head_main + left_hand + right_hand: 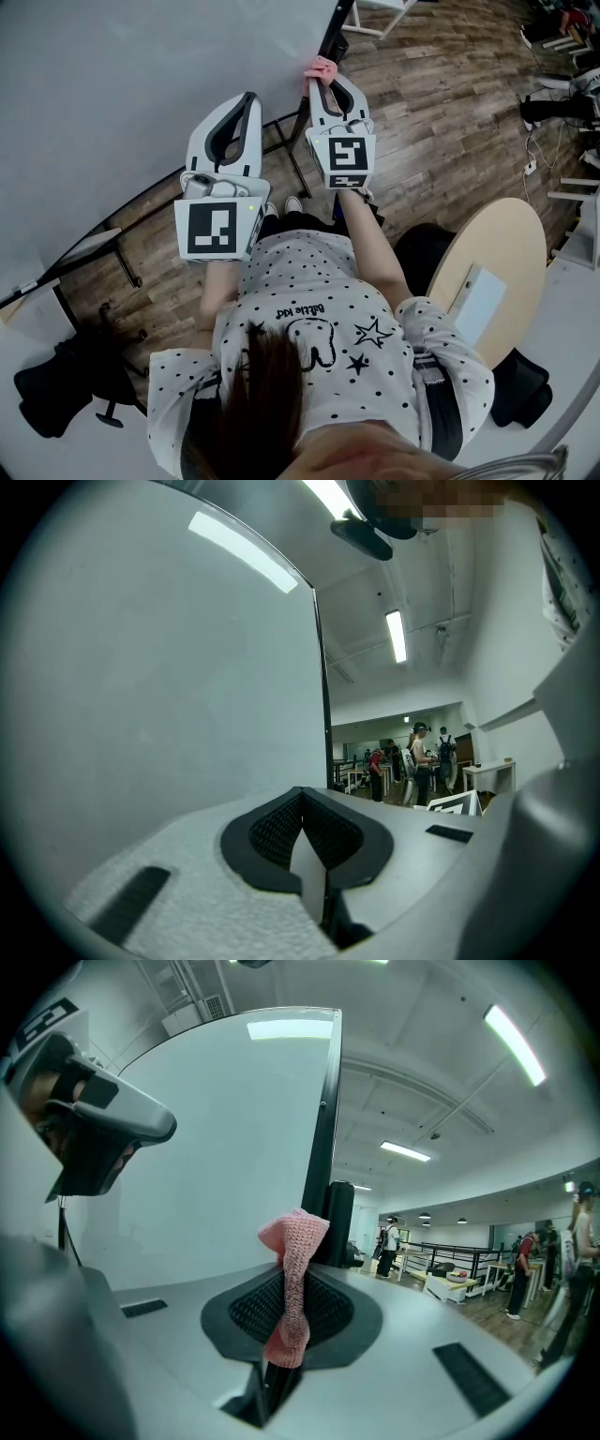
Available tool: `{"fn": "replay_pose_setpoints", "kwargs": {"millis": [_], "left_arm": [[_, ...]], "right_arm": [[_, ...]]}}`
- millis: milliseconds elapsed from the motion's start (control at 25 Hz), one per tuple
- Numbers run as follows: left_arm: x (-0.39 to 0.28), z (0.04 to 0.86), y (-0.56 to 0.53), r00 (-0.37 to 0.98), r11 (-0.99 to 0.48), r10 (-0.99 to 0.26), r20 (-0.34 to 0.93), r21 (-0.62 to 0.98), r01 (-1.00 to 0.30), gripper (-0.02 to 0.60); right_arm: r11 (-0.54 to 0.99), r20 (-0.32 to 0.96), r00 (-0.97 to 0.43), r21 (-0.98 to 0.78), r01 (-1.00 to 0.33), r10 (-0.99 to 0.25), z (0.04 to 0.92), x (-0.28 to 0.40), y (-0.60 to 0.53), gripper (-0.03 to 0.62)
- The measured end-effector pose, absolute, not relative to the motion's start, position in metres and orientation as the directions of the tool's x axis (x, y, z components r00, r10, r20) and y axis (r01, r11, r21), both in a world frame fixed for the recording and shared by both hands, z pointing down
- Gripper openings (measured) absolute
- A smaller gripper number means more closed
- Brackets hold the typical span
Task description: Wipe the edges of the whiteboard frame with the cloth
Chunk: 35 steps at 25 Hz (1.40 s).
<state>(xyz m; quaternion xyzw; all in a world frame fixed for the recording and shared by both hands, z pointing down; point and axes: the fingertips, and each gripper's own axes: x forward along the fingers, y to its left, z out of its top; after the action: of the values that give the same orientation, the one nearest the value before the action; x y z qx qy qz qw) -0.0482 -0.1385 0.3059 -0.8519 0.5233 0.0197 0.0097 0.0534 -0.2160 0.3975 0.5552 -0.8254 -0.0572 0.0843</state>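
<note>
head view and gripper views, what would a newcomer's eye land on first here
The pink cloth stands out first, pinched in the shut right gripper close to the dark frame edge of the whiteboard. That big pale board fills the upper left of the head view, and the left gripper is held up in front of it, jaws together and empty.

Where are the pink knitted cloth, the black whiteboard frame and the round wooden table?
pink knitted cloth point(293, 1288), right gripper view, its pinched middle.
black whiteboard frame point(322, 1129), right gripper view, its vertical edge.
round wooden table point(511, 234), head view, bare tabletop.
</note>
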Motion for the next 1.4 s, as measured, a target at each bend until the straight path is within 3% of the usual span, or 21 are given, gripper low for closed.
{"fn": "replay_pose_setpoints", "kwargs": {"millis": [1400], "left_arm": [[-0.052, 0.305, -0.133, 0.443, -0.444, -0.895, -0.046, 0.01, -0.896, 0.015]], "right_arm": [[0.383, 0.146, -0.36, 0.185, -0.905, -0.922, 0.429, 0.055, -0.208, 0.033]]}}
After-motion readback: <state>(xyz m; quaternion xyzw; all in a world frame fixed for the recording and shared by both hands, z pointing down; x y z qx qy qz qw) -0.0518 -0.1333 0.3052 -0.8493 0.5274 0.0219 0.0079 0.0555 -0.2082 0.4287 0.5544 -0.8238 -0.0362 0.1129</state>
